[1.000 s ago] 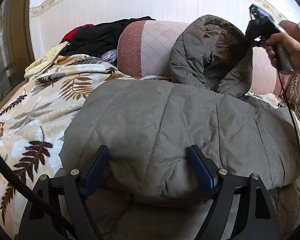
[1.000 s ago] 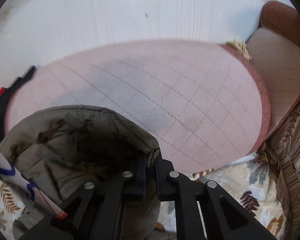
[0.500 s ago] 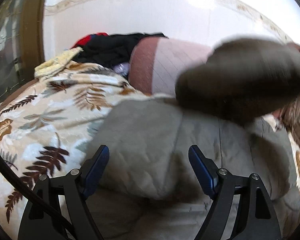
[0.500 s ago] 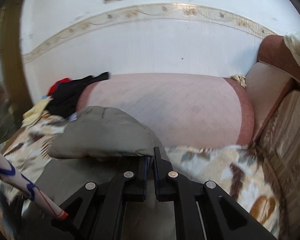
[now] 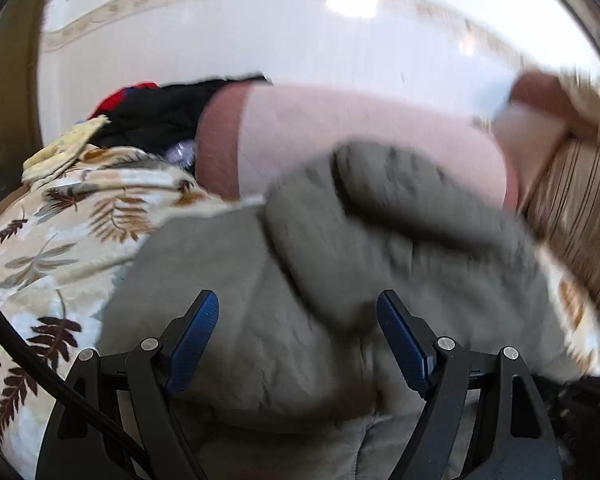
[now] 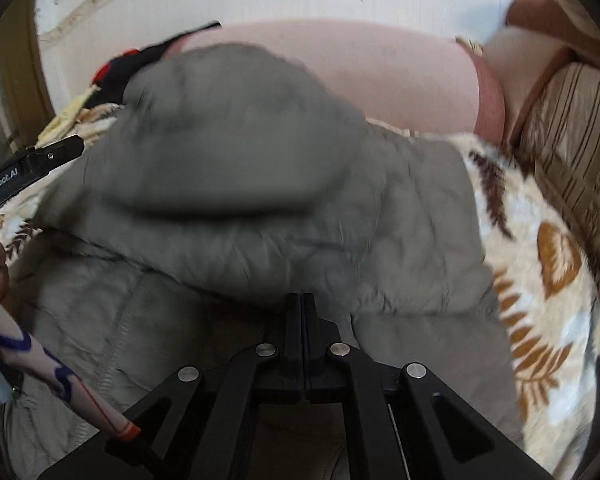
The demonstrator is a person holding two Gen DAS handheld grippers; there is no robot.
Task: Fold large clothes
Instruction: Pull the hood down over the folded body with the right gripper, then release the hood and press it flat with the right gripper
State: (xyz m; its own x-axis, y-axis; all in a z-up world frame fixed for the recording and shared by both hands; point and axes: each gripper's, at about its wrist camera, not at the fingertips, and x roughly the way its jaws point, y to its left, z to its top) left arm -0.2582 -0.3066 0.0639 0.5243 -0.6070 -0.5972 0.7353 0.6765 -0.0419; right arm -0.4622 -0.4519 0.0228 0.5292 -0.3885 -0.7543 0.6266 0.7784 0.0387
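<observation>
A grey-green quilted hooded jacket (image 5: pixel 236 280) lies on a leaf-patterned blanket (image 5: pixel 60 232) on a sofa. Its hood (image 5: pixel 400 216) is folded forward onto the jacket's back and looks blurred. My left gripper (image 5: pixel 298 316) is open, blue pads either side of the jacket's near edge, holding nothing. In the right wrist view the jacket (image 6: pixel 380 208) fills the middle and the hood (image 6: pixel 228 128) lies over it. My right gripper (image 6: pixel 302 300) is shut, its tips at the hood's edge fabric; the pinch itself is hidden.
A pink sofa cushion (image 5: pixel 340 128) stands behind the jacket. A pile of black and red clothes (image 5: pixel 160 108) lies at the back left. A striped sofa arm (image 5: pixel 580 208) is at the right. The left gripper's body (image 6: pixel 40 156) shows at the left.
My right gripper has carried the hood down from against the cushion and forward over the jacket's back. My left gripper stays open at the near edge and has tilted up slightly.
</observation>
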